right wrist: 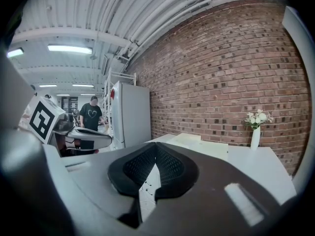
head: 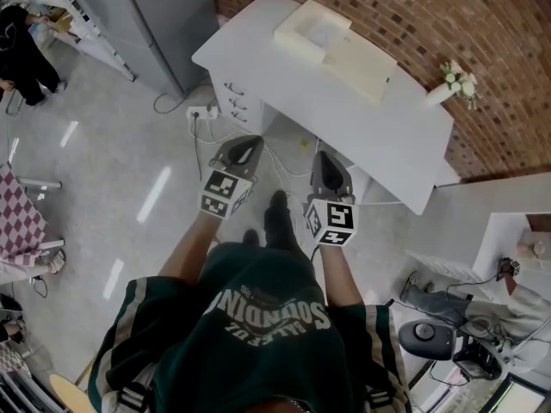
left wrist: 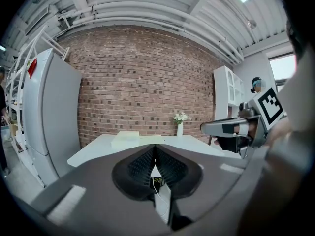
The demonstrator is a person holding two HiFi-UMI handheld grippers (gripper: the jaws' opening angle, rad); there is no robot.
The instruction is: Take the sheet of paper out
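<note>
A: risks from here?

B: biggest first. bench [head: 344, 119] not reached yet. left tool [left wrist: 155, 149] and right tool [right wrist: 155, 149] hang over the floor, short of its front edge. power strip [head: 202, 111] and loose cables [head: 196, 144] lie on the floor by the bench's left end. feet catching those on the walk-in is my first worry

B: next the box [head: 320, 31], at the back edge towards the left end. looks light, so I'd expect it to skid towards the wall if one tool pokes in with nothing bracing it

B: vase [head: 439, 93] at the back right corner is tall and narrow. a wide swing of the right tool would tip it

B: smallest is the sheet. thin, probably lying flat, so a hard pinch or a drag over the box rim could crease or tear it

A: tool state?

B: left tool jaws together, nothing between them. right tool same

A: containers?

B: drawers [head: 231, 100] in the bench's left end, closed, contents hidden

B: box looks open, flap [head: 366, 65] lying flat beside it on the right. pale recess inside. can't make out a separate sheet from here, but I'd judge the paper is in there

B: vase holds a small bunch of white flowers [head: 458, 77]
</note>
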